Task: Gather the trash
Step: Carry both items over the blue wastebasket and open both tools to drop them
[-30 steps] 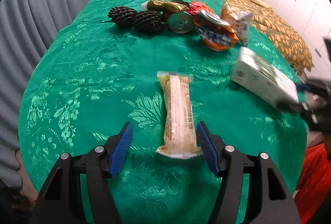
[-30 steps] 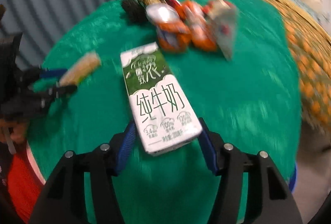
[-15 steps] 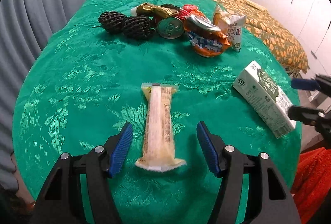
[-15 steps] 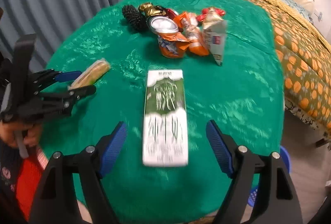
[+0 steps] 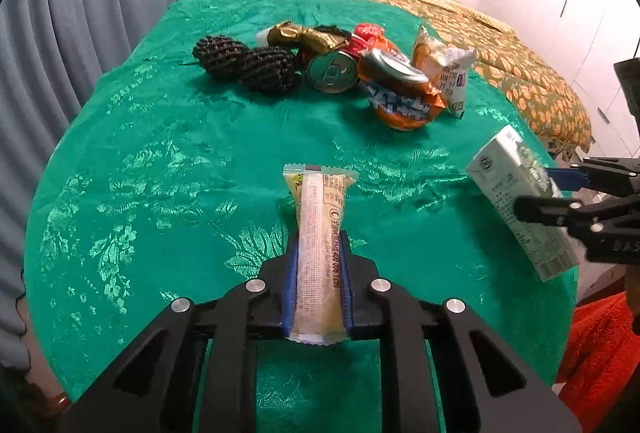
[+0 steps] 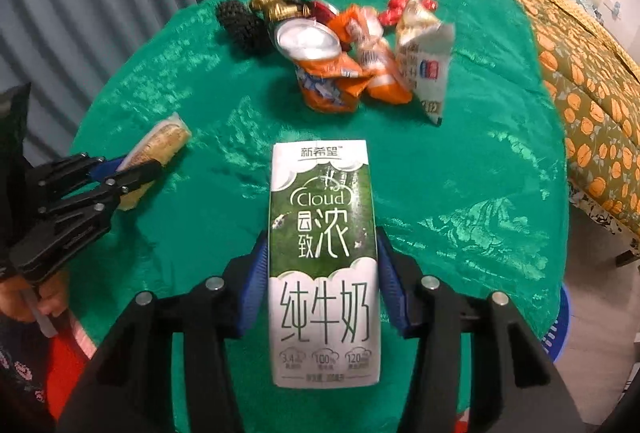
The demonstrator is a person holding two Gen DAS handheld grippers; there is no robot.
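Left fingers [image 5: 344,269] pinching snack wrapper [image 5: 318,233], right fingers [image 6: 390,281] — milk carton [image 6: 324,257].

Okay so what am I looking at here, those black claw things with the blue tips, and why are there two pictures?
No robot: a person holds a two-finger clamp in each hand, each with a camera looking along its fingers. The left-hand picture shows the left gripper, whose jaws have just closed on a pale snack bar wrapper. The right-hand picture shows the right gripper, jaws just closed on a green and white milk carton. Both are above a green cloth. Further back lies a heap of trash: a can, orange wrappers and two black pinecone-like balls.
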